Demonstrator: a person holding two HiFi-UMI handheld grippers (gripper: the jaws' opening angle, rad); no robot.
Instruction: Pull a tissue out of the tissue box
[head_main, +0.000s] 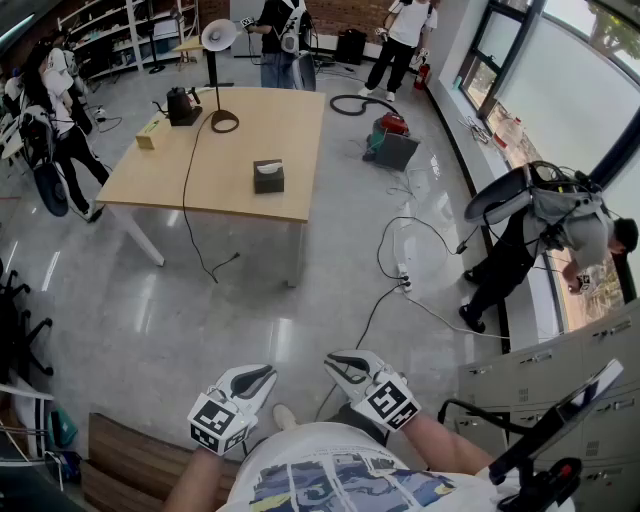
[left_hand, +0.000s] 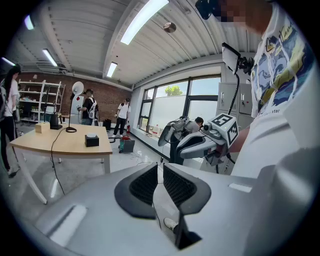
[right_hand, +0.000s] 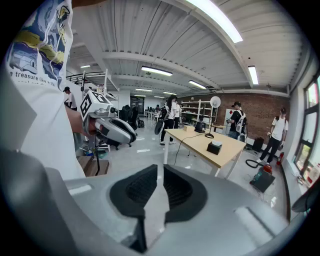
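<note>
We hold both tools low & close to our body, well apart from the wooden table (head_main: 130, 185): left gripper (head_main: 256, 379) & right gripper (head_main: 343, 364) each have jaws brought together at the tips w/ nothing between them. The dark tissue box (head_main: 268, 176) stands upright on the table's near-right part, a bit of white tissue at its top. Farther back on the table are a black kettle (head_main: 183, 104), a desk lamp (head_main: 218, 38) & a small cardboard box (head_main: 150, 133)
</note>
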